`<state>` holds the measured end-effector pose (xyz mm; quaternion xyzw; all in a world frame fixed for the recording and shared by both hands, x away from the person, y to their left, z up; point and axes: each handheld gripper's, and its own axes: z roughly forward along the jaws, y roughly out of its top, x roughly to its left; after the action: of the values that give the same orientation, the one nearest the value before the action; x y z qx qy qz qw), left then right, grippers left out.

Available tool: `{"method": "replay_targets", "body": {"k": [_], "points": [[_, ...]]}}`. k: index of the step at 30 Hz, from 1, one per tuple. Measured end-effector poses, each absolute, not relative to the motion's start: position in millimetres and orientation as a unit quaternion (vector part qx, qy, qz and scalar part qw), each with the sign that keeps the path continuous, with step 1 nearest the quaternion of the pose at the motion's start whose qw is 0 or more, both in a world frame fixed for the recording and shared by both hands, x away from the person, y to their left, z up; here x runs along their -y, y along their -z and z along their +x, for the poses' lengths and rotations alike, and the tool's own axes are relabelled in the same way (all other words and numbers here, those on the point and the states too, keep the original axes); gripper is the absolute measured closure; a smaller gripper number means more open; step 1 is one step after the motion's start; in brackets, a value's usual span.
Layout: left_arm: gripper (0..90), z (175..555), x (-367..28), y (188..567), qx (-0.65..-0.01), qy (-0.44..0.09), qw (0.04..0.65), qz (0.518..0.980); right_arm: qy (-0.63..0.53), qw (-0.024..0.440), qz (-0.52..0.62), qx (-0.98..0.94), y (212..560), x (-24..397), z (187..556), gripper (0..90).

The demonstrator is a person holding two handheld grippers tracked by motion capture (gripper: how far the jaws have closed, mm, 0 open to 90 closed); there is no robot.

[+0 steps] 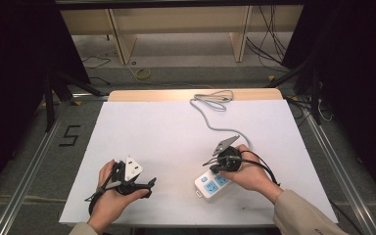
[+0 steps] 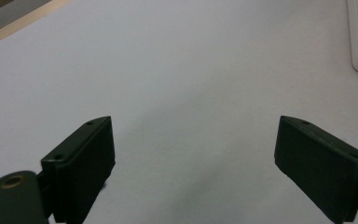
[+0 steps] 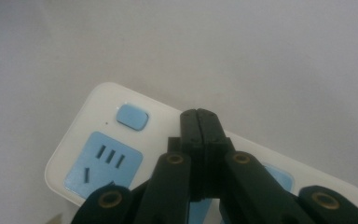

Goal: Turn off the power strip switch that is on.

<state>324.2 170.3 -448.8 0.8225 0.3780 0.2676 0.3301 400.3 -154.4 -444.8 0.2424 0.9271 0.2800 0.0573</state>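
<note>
Your right gripper (image 3: 200, 116), jaws pressed together, hovers over the smooth rounded power strip (image 3: 98, 140); left gripper (image 2: 193, 158) gapes wide, empty.

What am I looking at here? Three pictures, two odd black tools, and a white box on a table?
No robot here: a person sits at a white table and holds a hand tool in each hand. Each tool has two black fingers that pinch. The wide picture is taken from above the person. The other two come from small cameras riding on the tools, looking along their fingers. The left gripper has its fingers spread wide over bare table and holds nothing. The right gripper has its fingers pressed together, with nothing between them, just above a white power strip with blue sockets and a blue button. The strip's grey cord runs to the table's far edge.
</note>
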Motion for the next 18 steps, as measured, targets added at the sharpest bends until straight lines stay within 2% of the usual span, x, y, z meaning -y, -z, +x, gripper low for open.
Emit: {"method": "replay_targets", "body": {"k": [18], "points": [[12.0, 324.1, -169.6, 449.0, -0.379, -0.268, 0.331, 0.822, -0.264, 0.065, 0.238, -0.933, 443.5, 147.6, 400.3, 90.0]]}}
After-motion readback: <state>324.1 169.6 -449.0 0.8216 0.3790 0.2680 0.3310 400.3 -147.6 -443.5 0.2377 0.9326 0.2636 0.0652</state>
